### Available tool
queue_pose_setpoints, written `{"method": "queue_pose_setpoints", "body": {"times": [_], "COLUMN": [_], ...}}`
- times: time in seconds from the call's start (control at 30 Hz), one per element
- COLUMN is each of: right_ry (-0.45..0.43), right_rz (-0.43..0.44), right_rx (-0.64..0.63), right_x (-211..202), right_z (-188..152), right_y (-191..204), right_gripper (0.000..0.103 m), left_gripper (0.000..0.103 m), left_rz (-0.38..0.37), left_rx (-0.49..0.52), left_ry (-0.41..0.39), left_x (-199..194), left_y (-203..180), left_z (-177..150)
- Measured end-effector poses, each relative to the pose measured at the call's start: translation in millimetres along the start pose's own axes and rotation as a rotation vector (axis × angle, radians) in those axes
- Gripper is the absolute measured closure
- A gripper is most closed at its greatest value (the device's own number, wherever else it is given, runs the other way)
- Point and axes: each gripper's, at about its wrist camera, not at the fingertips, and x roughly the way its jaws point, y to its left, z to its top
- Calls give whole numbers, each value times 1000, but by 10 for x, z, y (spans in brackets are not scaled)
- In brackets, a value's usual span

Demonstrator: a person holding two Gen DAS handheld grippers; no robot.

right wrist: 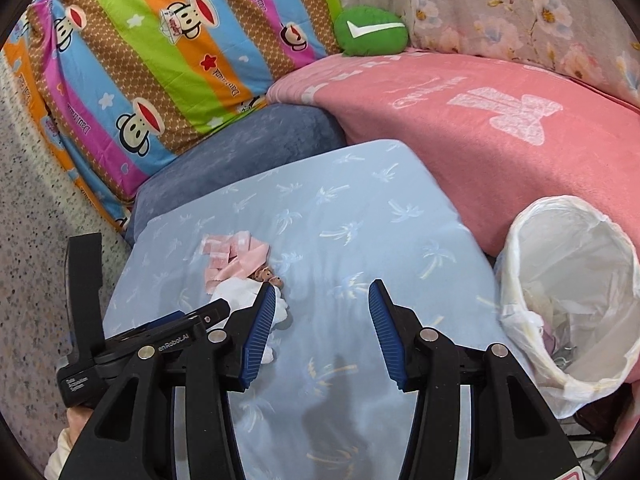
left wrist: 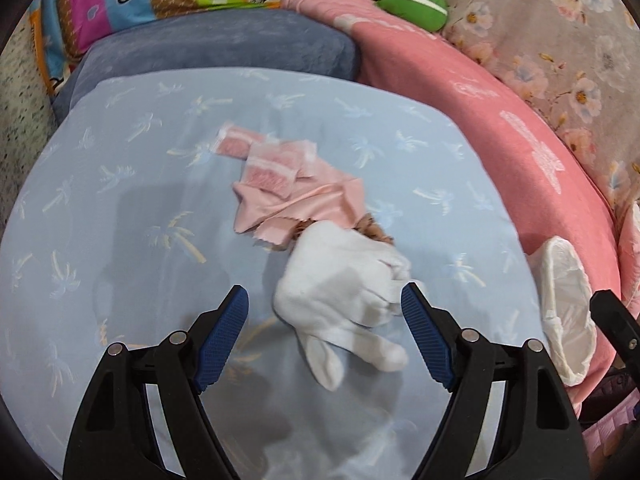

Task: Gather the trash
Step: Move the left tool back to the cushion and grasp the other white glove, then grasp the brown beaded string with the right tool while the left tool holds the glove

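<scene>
Speckled floor, apparently bedding, pink blanket

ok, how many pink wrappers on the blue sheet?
2 visible: one pink wrapper farthest from the gripper, a second wrapper beside it, overlapping the pink cloth. More may be hidden under the cloth or white sock.

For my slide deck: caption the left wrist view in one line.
Open left gripper above a white sock and pink cloth on the blue palm-print cushion.
</scene>
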Motion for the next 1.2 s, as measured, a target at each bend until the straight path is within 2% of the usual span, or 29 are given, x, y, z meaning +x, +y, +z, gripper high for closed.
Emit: {"method": "queue_pose_setpoints", "body": {"times": [0.07, 0.17, 0.27, 0.3, 0.4, 0.47, 0.6, 0.73, 0.93, 1.2], "right_ry": [13, 33, 48, 53, 67, 71, 76, 80, 104, 159], "right_rz": [0, 0, 0, 0, 0, 1, 7, 23, 41, 21], "right_rx": [-1, -5, -9, -11, -16, -17, -26, -37, -57, -54], "right_x": [97, 249, 361, 395, 472, 500, 549, 597, 802, 1263], "right_z": [-7, -10, -13, -16, -24, -38, -26, -7, 1, -27], "right_y": [49, 103, 148, 163, 196, 210, 277, 368, 550, 679], "right_gripper": [55, 55, 55, 55, 55, 55, 55, 55, 55, 55], "left_gripper": [29, 37, 52, 63, 84, 88, 89, 89, 89, 89], "left_rz": [-5, -20, -43, -53, -76, -86, -122, -127, -53, 5], "left_rx": [-14, -27, -31, -30, -23, -20, -38, -46, -61, -90], "left_ry": [14, 33, 49, 52, 57, 50, 4, -53, -123, -136], "left_x": [71, 171, 236, 249, 241, 189, -67, -344, -565, -535], "left_y": [50, 104, 109, 109, 107, 110, 183, 292, 520, 751], "left_z": [5, 27, 35, 34, 26, 26, 34, 69, 168, 216]}}
